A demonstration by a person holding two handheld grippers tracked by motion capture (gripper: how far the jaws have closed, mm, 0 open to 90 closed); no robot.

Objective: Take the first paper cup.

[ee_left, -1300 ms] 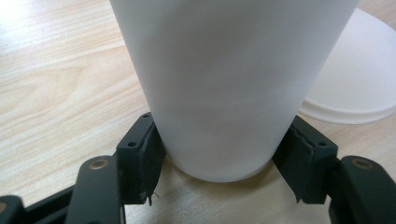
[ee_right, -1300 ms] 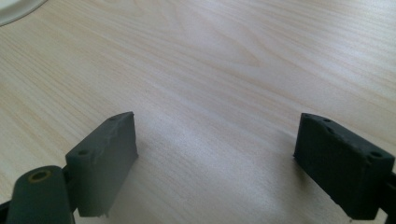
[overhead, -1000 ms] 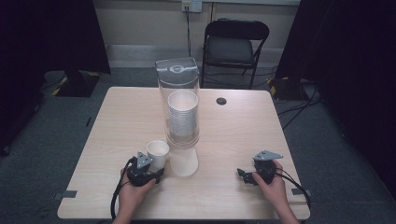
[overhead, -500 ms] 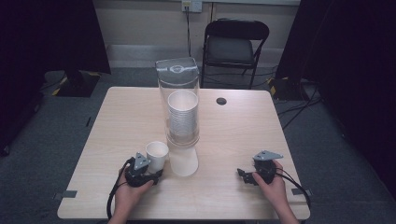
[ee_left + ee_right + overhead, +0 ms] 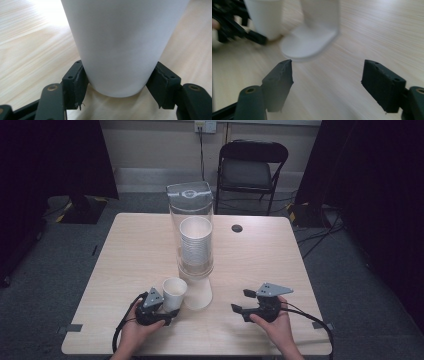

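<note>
On the light wood-grain table point(image 5: 130, 255), a tall clear plastic cup dispenser point(image 5: 191, 220) with a grey lid is standing near the centre, its white base point(image 5: 198, 295) spreading toward the person's edge. A stack of white paper cups point(image 5: 195, 245) is sitting inside the tube, open mouths up.

At about seven o'clock from the dispenser, a single white paper cup point(image 5: 174, 292) is standing upright just beside the white base. The left gripper point(image 5: 167, 316) is clenching around the lower part of this cup — in the left gripper view both black pads are pressing against the cup's wall point(image 5: 122, 45), one on each side, with the cup's bottom edge lying close over the table point(image 5: 30, 45). The person's left hand point(image 5: 134, 332) is wrapping the gripper's body from the near edge.

At about five o'clock from the dispenser, the right gripper point(image 5: 242, 301) is resting in the person's right hand point(image 5: 272, 322), jaws spread wide and grasping nothing. Its own view is looking along the tabletop point(image 5: 374, 30) — the white base point(image 5: 308, 42) is lying ahead of the parted jaws point(image 5: 327, 75), apart from them, with the paper cup point(image 5: 265, 17) at eleven o'clock.

A small black round grommet point(image 5: 237, 228) is sitting in the table at one o'clock from the dispenser, and a black folding chair point(image 5: 250, 170) is standing beyond the far edge.
</note>
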